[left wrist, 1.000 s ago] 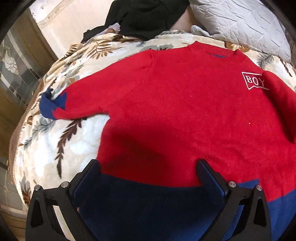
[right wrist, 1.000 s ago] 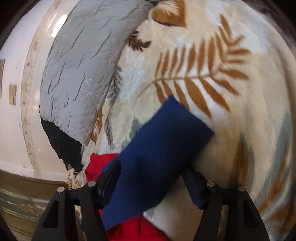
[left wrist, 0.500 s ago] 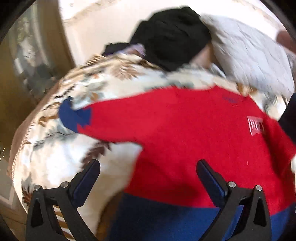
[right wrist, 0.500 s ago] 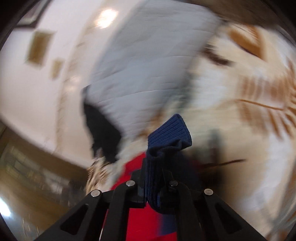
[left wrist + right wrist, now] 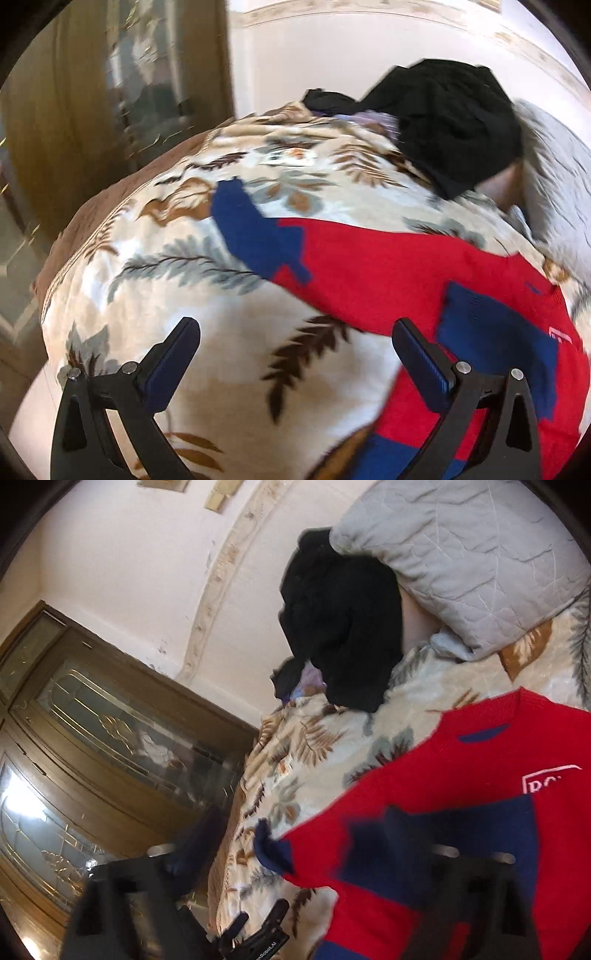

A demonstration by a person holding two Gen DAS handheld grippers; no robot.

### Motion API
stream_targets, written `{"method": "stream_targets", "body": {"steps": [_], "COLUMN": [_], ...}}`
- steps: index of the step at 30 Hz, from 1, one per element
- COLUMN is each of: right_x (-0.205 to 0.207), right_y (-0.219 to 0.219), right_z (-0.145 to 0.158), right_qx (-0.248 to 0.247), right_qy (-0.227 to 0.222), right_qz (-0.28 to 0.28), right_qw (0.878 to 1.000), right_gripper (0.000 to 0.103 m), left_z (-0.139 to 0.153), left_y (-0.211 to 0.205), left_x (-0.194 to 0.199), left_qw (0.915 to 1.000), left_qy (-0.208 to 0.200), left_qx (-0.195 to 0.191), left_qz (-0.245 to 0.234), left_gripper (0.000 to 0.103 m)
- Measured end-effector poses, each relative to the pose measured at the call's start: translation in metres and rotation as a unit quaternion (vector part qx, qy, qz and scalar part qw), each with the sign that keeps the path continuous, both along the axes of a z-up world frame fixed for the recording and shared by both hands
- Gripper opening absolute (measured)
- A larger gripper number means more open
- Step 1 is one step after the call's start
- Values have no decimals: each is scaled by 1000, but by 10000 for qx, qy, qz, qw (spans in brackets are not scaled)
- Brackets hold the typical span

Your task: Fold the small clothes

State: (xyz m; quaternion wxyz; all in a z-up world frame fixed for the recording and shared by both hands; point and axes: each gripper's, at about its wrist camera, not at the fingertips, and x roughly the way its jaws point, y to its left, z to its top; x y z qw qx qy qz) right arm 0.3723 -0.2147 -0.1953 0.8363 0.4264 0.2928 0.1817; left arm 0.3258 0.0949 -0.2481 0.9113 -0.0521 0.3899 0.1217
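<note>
We see the red knitted sweater with navy cuffs (image 5: pixel 406 280) lying on the leaf-patterned fleece blanket (image 5: pixel 192 295), one sleeve already across its chest, the other still outstretched. Our left gripper (image 5: pixel 295 354) hangs wide and empty; our right gripper (image 5: pixel 295 867) is blurred, seemingly spread, holding nothing.

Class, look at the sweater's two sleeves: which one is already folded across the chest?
The sleeve on the logo side: its blue cuff lies on the red sweater body. The other sleeve stretches out flat on the blanket, unfolded.
</note>
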Motion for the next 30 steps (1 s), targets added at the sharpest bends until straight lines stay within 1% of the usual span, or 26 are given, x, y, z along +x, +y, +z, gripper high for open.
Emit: {"method": "stream_targets", "body": {"steps": [2, 3, 4, 8, 11, 13, 14, 15, 16, 18, 20, 22, 24, 26, 29, 30], "right_x": [-6, -9, -13, -38, -60, -73, -78, -85, -90, -97, -97, -94, -91, -89, -87, -87], "right_y": [-1, -1, -2, -22, -44, -58, -65, -72, -78, -87, -96, -98, -93, -85, -76, -74], "right_z": [4, 4, 4, -17, -37, -55, -61, -70, -78, -91, -103, -108, -107, -104, -102, -103], "right_qx": [-259, -414, -460, -822, -996, -1064, -1059, -1067, -1107, -1136, -1016, -855, -856, -958, -971, -990], "right_qy": [-135, -128, -94, 315, 529, 734, 809, 891, 984, 1147, 1328, 1374, 1291, 1207, 1194, 1206], "right_qz": [-87, -106, -111, -121, -121, -75, -33, 11, 55, 44, 20, 80, 181, 328, 470, 505], "right_qw": [9995, 9990, 9988, 9960, 9935, 9916, 9911, 9903, 9890, 9869, 9859, 9868, 9878, 9875, 9870, 9865], "right_gripper": [93, 92, 92, 91, 83, 67, 61, 44, 37, 37, 37, 37, 37, 37, 37, 37], "left_z": [0, 0, 0, 1, 0, -3, -6, -8, -10, -10, -9, -7, -3, -2, -9, -12], "left_y": [15, 24, 32, 64, 94, 115, 129, 137, 148, 159, 162, 159, 149, 138, 117, 111], "left_x": [1, 3, 4, 12, 20, 24, 28, 29, 30, 30, 34, 45, 59, 75, 103, 111], "left_qw": [9998, 9994, 9989, 9963, 9927, 9893, 9866, 9843, 9808, 9759, 9734, 9719, 9730, 9769, 9822, 9827], "left_qy": [1, 0, 1, 7, -26, -29, -30, -36, -78, -241, -340, -423, -436, -242, 498, 665], "left_qx": [-110, -179, -249, -451, -634, -751, -899, -1037, -1225, -1423, -1544, -1742, -1754, -1652, -1219, -1129], "left_qz": [167, 286, 394, 736, 1030, 1248, 1365, 1424, 1513, 1638, 1660, 1523, 1434, 1337, 1340, 1309], "left_gripper": [103, 103, 103, 103, 103, 103, 103, 103, 103, 103, 103, 103, 103, 103, 103, 103]}}
